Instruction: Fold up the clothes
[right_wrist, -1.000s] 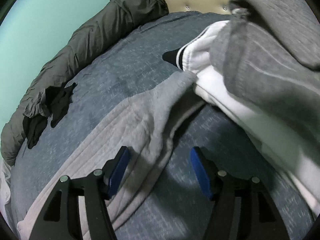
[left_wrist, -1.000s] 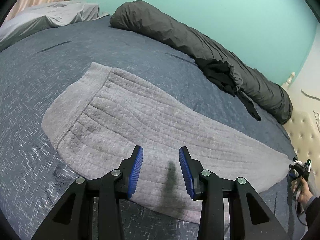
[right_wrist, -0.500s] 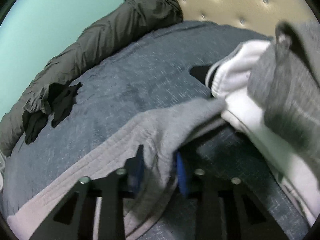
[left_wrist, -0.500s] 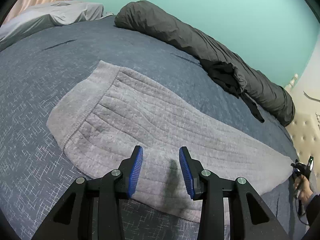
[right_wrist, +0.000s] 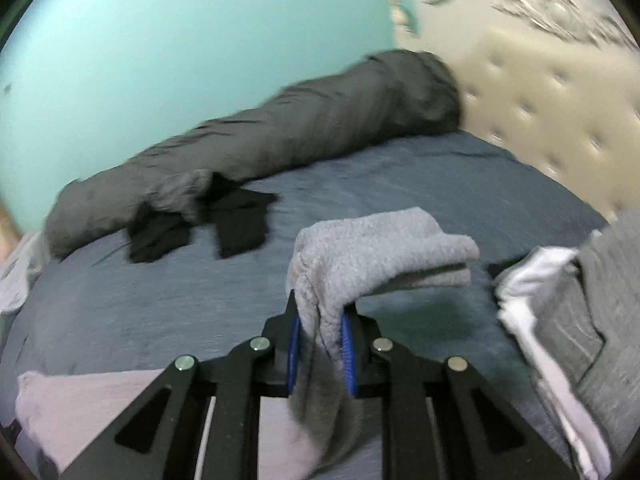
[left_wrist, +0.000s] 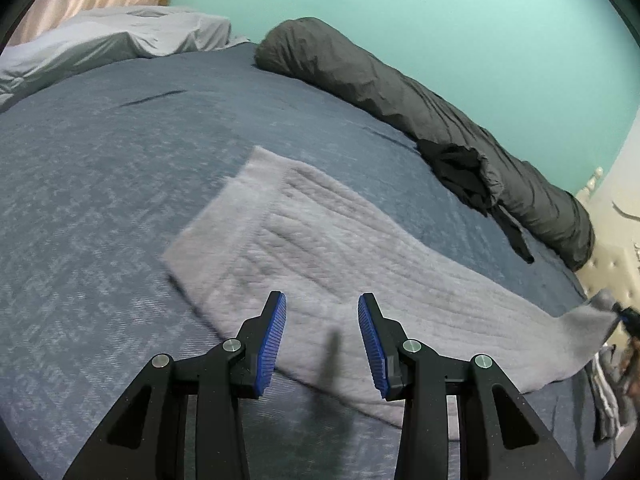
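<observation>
Nearby, a dark grey bolster (left_wrist: 420,116) with black clothing (left_wrist: 464,176) draped on it lies upper right. Ribbed grey knit garment (left_wrist: 320,264) sprawls mid-frame on the blue bedspread (left_wrist: 100,200); left gripper (left_wrist: 322,340) gapes wide above it. Only the right wrist view shows right gripper (right_wrist: 320,344) pinching its corner, beside white-grey clothes (right_wrist: 560,320).

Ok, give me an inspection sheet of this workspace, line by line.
Surface: blue-grey bedspread.
Job's things: grey knit garment spread flat, one end lifted.
Clutter: dark bolster; black cloth against it; white and grey clothes pile.
Grippers: left claw open, over the garment's near edge; right claw shut on the garment's end.
Cables: nothing seen.
Surroundings: teal wall; tufted headboard; pale bedding.
</observation>
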Motion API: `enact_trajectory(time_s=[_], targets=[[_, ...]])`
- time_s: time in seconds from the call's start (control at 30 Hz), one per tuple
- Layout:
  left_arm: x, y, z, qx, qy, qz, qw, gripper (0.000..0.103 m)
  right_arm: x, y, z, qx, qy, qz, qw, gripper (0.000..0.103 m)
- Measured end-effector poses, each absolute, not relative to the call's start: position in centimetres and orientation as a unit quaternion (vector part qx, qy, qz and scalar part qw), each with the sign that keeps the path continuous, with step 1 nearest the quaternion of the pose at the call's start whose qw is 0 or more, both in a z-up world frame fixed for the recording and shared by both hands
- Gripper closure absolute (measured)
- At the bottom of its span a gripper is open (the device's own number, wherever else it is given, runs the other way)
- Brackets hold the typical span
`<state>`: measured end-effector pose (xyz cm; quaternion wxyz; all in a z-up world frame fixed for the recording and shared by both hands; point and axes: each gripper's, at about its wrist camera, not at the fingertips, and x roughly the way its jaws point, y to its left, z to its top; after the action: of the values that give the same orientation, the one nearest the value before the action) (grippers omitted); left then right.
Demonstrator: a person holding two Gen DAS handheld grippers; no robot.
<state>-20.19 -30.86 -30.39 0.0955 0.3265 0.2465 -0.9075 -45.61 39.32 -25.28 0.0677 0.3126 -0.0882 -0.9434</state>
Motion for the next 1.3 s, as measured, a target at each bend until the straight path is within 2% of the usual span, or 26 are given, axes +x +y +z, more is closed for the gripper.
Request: enact_trajectory(time_s=[0.3, 0.67, 0.87, 1.2, 1.3], targets=[[-17.4, -33.4, -30.7, 0.323, 0.267, -0.902, 0.106, 0.062, -40.0, 23.4, -21.7, 0.321, -0.018, -0.926, 0.197, 0.087], [-16.2, -35.6, -30.8, 0.319, 0.284, -0.899, 0.101, 0.062, -34.7, 0.8, -23.0, 0.342, 0.127, -0.899, 0.243, 0.087], [-15.9, -36.5, -30.9, 0.317, 0.287, -0.898, 0.107, 0.062, -32.8, -9.5, -24.6, 0.355, 0.166, -0.874, 0.287, 0.087], [-15.9, -37.3, -31.0, 0.317, 0.29, -0.896, 0.111, 0.062, -28.3, -17.8, -28.0, 0.373, 0.188, -0.838, 0.352, 0.086], [-16.0, -37.3, -31.2, 0.318, 0.291, -0.896, 0.109, 0.062, -27.7, -18.7, -29.3, 0.396, 0.185, -0.814, 0.383, 0.078]])
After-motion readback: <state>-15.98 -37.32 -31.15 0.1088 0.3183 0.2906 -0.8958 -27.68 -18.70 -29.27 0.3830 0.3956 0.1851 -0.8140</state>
